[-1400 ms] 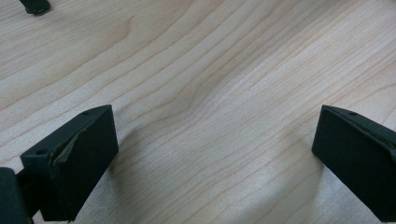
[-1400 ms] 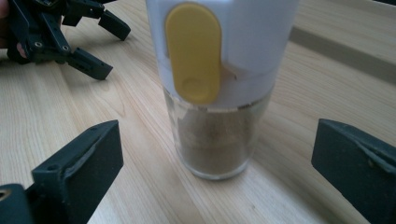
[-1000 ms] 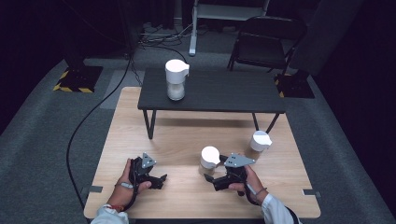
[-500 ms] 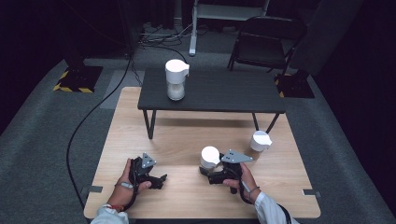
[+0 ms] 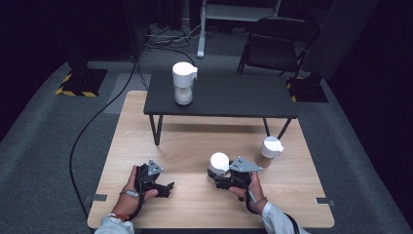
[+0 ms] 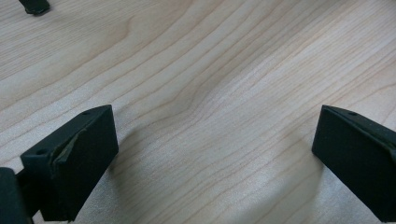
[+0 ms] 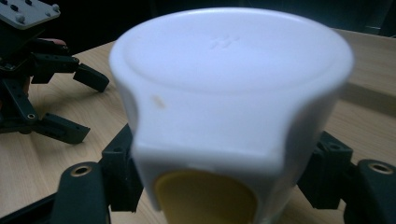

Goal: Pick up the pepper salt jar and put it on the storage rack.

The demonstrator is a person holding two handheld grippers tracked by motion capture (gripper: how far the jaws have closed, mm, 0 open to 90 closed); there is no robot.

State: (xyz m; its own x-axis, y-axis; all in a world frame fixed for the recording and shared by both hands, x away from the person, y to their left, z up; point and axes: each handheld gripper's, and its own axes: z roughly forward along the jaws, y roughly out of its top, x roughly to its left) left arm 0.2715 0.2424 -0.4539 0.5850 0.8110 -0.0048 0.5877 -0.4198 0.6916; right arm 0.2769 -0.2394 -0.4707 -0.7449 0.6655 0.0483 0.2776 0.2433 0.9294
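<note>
White-lidded and close to the camera, a small jar (image 7: 233,121) sits between the black jaws of the right gripper (image 5: 217,179), which have just been closing and now press against its sides. From the high view, the same jar (image 5: 219,163) stands on the pale wooden worktop (image 5: 195,146), near its front edge and a little right of centre, with the right hand (image 5: 248,187) behind the tool and a light sleeve reaching in from the bottom of the frame. The right gripper view shows a yellowish patch low on the jar's front, below the white lid.

At the left, the left gripper (image 5: 165,187) rests low over the wood in the left hand (image 5: 134,187), well apart from the jar. Its jaws stand wide apart with nothing but bare wood grain (image 6: 210,107) between them in the left gripper view. The right gripper view also catches that tool (image 7: 51,100) farther off, beyond the jar, its jaws spread.

A second white-lidded jar (image 5: 270,151) stands on the worktop to the right of the held one, near but not touching. Behind both, a low black table (image 5: 234,97) stands on the wood, carrying a taller white container (image 5: 184,83) near its left end. A dark folding chair (image 5: 277,44) sits on the grey floor beyond, and a black cable (image 5: 87,131) trails across the carpet at the left.
</note>
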